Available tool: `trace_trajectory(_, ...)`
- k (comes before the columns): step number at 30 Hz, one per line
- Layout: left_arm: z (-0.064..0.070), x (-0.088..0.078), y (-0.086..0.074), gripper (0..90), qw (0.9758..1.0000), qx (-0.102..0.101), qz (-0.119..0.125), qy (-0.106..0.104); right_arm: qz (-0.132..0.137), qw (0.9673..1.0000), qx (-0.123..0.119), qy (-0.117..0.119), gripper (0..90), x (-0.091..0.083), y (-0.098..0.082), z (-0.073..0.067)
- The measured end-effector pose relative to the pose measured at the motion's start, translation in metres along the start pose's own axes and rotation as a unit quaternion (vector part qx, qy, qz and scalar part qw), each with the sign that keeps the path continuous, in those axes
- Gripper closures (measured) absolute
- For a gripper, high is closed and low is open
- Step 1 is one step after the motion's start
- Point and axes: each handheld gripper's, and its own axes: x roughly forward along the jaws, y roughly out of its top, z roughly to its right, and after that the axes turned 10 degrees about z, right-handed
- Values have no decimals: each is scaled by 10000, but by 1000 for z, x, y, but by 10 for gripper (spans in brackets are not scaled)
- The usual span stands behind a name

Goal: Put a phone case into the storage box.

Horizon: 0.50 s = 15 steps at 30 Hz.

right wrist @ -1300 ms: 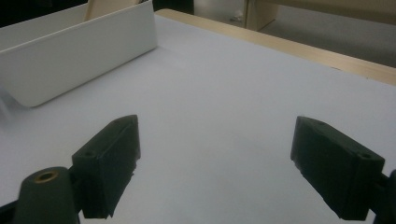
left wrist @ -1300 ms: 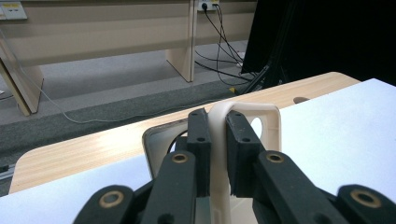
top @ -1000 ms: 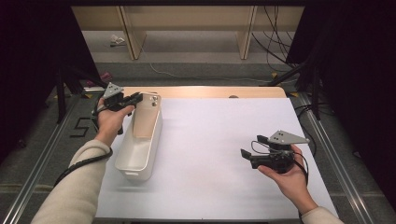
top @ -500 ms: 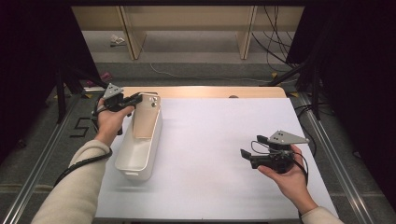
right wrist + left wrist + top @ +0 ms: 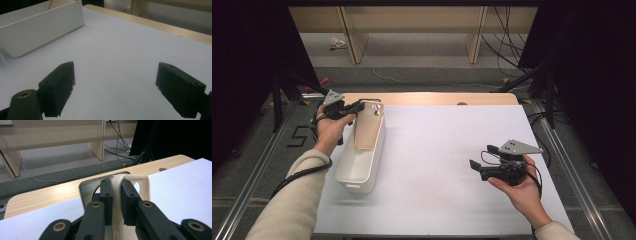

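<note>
Left gripper (image 5: 362,106) clamped on the beige plastic handle (image 5: 117,192) of a flat scoop leaning in the long white plastic bin (image 5: 361,172), left of centre. Right gripper (image 5: 476,165) wide, empty, lower right over white tabletop (image 5: 437,150).

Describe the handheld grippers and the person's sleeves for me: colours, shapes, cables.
Both tools are black, two-jawed and hand-held. The left gripper and right gripper each carry a grey three-cornered plate on top, dotted with small holes. The blocky black jaw pads hang on arms with brass-coloured pivot rings. A black cable trails from each. Both sleeves are light beige.
</note>
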Motion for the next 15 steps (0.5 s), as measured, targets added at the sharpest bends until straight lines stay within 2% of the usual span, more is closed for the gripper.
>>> trace_trajectory(5, -2, 2, -3, 808, 10000, -52, -29, 7, 7, 10000, 9, 5, 167, 0, 0, 0)
trace_trajectory(15, -5, 3, -3, 803, 10000, 1, -79, 57, 3, 10000, 9, 1, 167, 0, 0, 1)
